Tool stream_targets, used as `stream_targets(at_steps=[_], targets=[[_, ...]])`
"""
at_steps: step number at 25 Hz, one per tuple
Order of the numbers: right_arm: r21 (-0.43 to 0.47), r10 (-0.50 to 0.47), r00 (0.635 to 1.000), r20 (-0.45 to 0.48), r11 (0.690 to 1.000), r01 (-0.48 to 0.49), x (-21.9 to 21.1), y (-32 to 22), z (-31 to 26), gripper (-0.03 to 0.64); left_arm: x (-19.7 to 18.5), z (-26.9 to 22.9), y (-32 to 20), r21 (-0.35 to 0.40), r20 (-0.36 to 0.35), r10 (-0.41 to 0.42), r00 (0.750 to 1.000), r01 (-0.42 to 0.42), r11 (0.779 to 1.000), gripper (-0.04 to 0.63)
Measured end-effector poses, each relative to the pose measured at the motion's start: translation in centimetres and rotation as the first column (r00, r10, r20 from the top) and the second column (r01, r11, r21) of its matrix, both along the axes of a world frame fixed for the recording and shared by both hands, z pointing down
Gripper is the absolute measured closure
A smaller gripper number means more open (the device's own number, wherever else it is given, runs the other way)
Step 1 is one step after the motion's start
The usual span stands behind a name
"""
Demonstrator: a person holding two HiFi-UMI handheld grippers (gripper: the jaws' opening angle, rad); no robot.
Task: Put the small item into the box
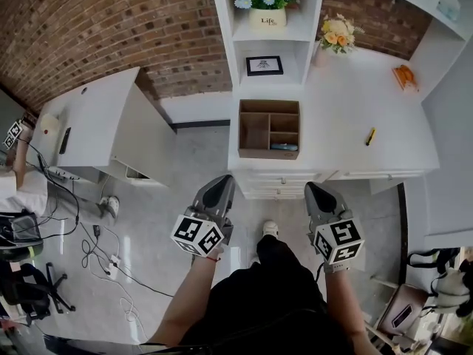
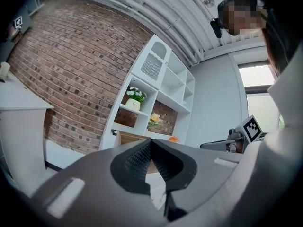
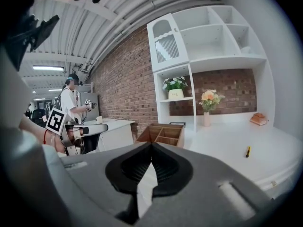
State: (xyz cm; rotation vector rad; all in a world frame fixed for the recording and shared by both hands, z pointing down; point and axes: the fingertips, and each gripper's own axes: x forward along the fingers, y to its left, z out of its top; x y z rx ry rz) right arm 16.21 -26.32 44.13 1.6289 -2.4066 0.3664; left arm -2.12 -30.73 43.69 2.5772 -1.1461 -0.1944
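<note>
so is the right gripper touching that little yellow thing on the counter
Apart. The head view shows the right gripper near the person's body, and the yellow thing farther back, with a bare stretch of white counter between them.

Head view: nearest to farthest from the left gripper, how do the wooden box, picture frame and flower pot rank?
1. Wooden box, on the counter.
2. Picture frame, bottom bay of the shelves behind.
3. Flower pot, shelf above.
</note>
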Motion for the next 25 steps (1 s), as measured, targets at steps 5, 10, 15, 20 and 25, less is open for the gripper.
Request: stream_targets(at_steps=[5, 10, 15, 20, 25], targets=[[0.020, -0.002, 1.000, 0.005, 1.000, 0.002, -0.4, 1.1, -0.4, 0.615, -0.3, -0.3, 1.0, 0.009, -0.001, 0.001, 1.000, -0.001, 1.000, 0.592], [0.024, -0.006, 1.000, 0.005, 1.000, 0.005, -0.6, 1.8, -0.6, 0.615, -0.2, -0.5, 1.7, 0.016, -0.001, 0.008, 1.000, -0.008, 1.000, 0.592], [0.029, -0.002, 1.000, 0.007, 1.000, 0.002, -0.8, 2.4, -0.6, 0.614, -0.4, -0.5, 2.3, 0.017, -0.003, 0.010, 1.000, -0.010, 1.000, 0.592], [0.043, 0.000, 1.000, 0.006, 0.999, 0.000, -1.0, 2.8, -1.1, 0.615, -0.6, -0.7, 2.8, 0.019, -0.003, 0.012, 1.000, -0.012, 1.000, 0.592], [0.061, 0.003, 1.000, 0.002, 0.998, -0.003, -1.3, 3.1, -1.6, 0.615, -0.8, -0.9, 3.1, 0.019, -0.006, 0.014, 1.000, -0.014, 1.000, 0.592]])
